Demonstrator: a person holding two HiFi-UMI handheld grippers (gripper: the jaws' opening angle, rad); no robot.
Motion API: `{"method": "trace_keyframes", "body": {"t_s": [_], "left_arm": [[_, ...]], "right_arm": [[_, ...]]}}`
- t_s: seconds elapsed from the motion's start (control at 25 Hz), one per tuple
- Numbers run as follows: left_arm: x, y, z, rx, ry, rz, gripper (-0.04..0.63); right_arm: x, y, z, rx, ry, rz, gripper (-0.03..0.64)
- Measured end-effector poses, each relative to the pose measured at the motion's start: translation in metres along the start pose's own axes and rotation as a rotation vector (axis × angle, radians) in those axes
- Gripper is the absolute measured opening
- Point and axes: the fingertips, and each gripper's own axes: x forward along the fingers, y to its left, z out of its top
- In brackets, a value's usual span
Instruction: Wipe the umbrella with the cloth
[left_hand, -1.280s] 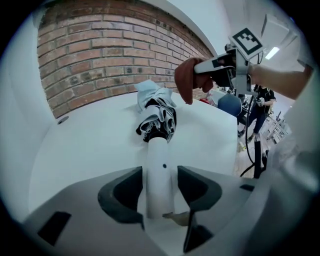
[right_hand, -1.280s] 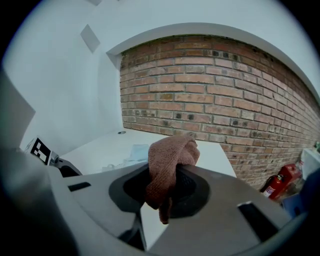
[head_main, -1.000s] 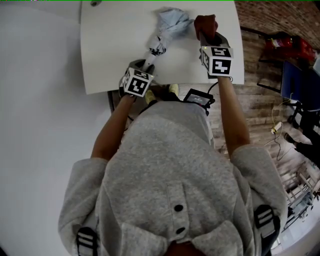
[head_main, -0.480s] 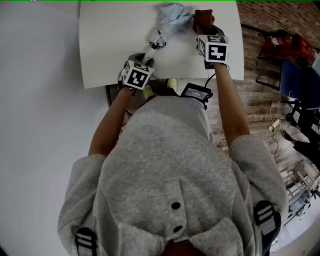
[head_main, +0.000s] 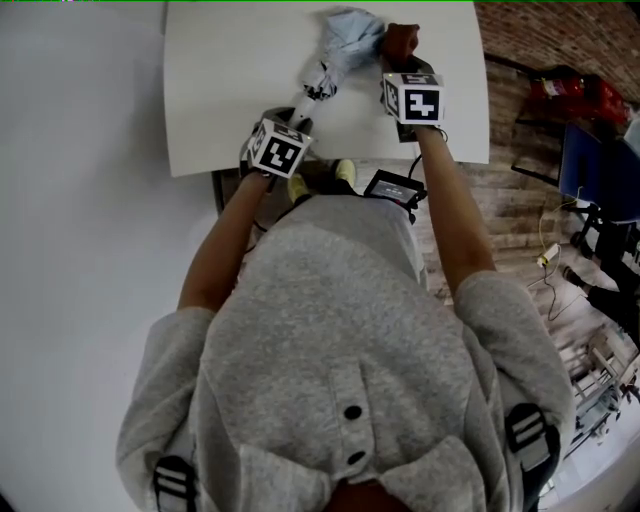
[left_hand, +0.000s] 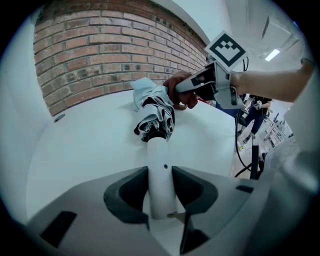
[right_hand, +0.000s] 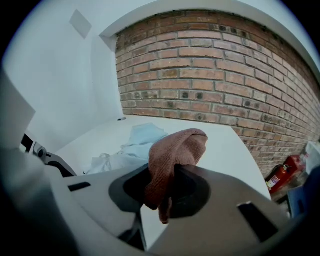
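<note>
**Umbrella steadied at the handle as a cloth meets its folded canopy**

A white surface (head_main: 220, 90) below a brick wall (right_hand: 225, 75) carries the folded umbrella (head_main: 335, 50), which lies lengthwise. Its white handle (left_hand: 162, 170) points to the near edge and its pale blue canopy (right_hand: 137, 142) is bunched at the far side. A reddish-brown cloth (head_main: 402, 40) sits at the canopy's right flank, just beside it and seemingly touching, where a wiping stroke would likely begin. The left gripper (left_hand: 160, 192) has its jaws closed on the handle, apparently to stop the umbrella sliding under the rubbing. The right gripper (right_hand: 167, 187) has its jaws clamped on the cloth's gathered tail, which leaves a rounded wad ahead of the jaws to serve as the wiping face.
</note>
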Motion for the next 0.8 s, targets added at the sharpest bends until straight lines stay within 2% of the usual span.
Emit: {"method": "trace_keyframes", "body": {"t_s": [0.8], "left_arm": [[-0.002,-0.001,0.004,0.006,-0.013,-0.018,0.158]], "right_arm": [[0.007,0.062,-0.014,-0.052,0.058,0.114,0.080]]}}
